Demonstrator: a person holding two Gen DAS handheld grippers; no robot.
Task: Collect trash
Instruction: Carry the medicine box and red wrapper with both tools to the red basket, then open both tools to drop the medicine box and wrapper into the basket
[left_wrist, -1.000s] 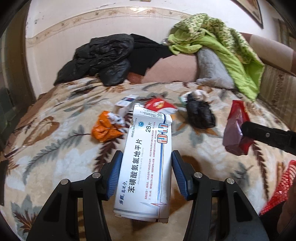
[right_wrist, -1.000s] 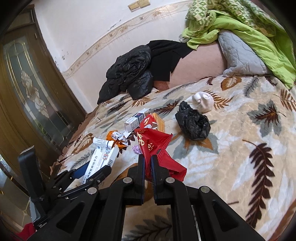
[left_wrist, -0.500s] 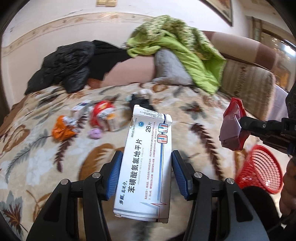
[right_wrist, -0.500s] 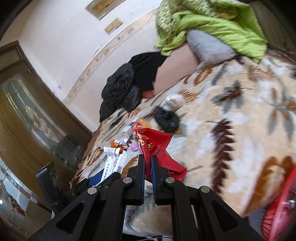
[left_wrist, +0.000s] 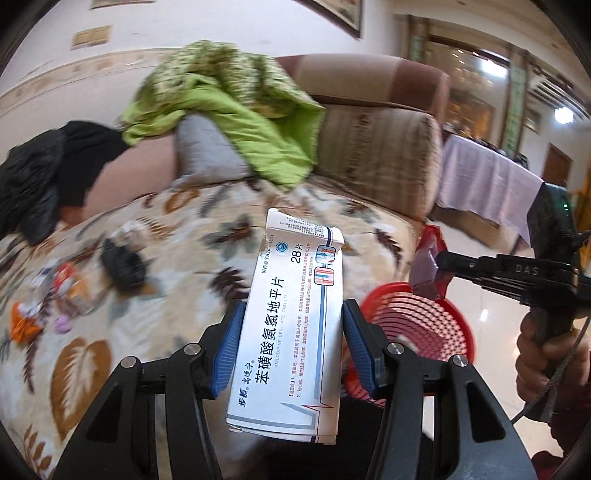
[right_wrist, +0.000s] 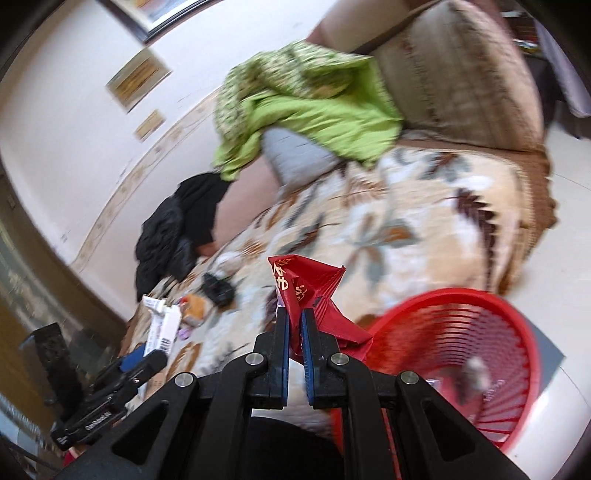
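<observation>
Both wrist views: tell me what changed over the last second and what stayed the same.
Both grippers swung away from the bed's litter toward the red basket, which was out of view a second ago. The right gripper now holds the red wrapper close to the basket's rim. The left gripper followed with the medicine box. Unchanged: both grips stay shut on their items, nothing released; the remaining trash still lies on the blanket.

Glossy cardboard medicine box (left_wrist: 291, 332); slatted plastic basket (right_wrist: 461, 354).

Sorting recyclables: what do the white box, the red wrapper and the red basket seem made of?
White box: thin printed cardboard, with a torn flap.
Red wrapper: probably glossy plastic film or paper, sharply creased.
Red basket: moulded plastic, slotted wall.
</observation>
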